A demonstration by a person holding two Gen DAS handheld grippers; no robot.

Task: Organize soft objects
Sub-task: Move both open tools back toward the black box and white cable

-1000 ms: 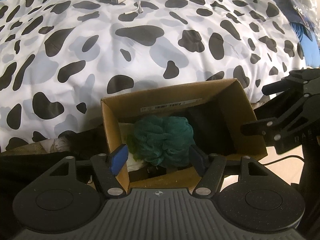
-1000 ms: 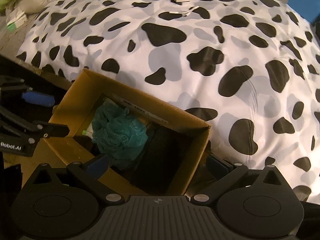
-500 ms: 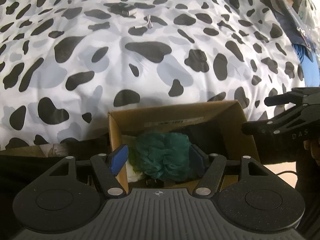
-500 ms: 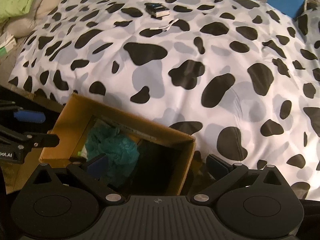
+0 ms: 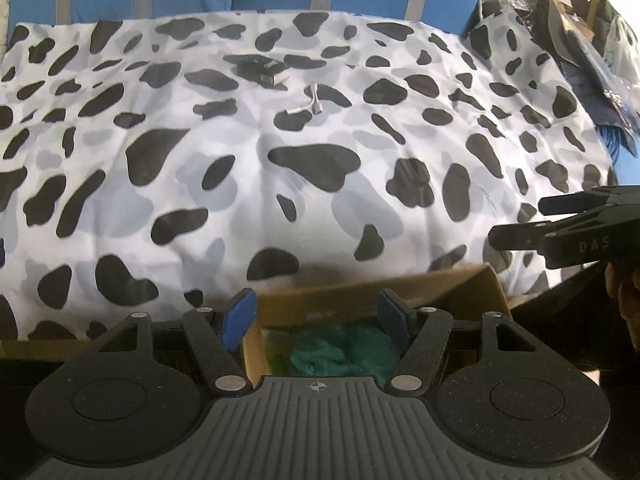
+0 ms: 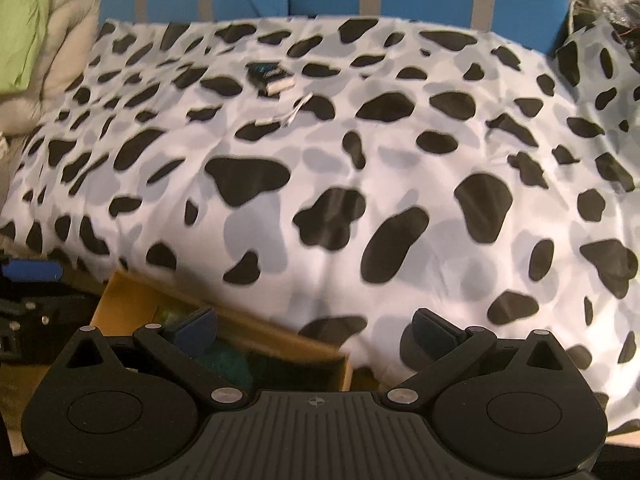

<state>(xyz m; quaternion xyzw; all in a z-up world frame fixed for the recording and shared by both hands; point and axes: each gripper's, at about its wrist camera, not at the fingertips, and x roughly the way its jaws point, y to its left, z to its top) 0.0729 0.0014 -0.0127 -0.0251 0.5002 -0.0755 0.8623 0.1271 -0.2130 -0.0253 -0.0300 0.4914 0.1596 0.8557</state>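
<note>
Left wrist view: my left gripper [image 5: 317, 312] stands apart with nothing between its blue pads, above the open cardboard box [image 5: 460, 280]. A teal puffy sponge [image 5: 340, 354] lies inside the box, just below my pads. Behind it spreads the bed with its cow-spotted duvet [image 5: 240, 184], carrying a small dark box [image 5: 260, 68] and a white cable [image 5: 312, 100]. My right gripper [image 5: 516, 220] shows at the right edge.

Right wrist view: my right gripper [image 6: 316, 326] is spread wide and empty over the box's corner [image 6: 132, 296] and the duvet's edge.
</note>
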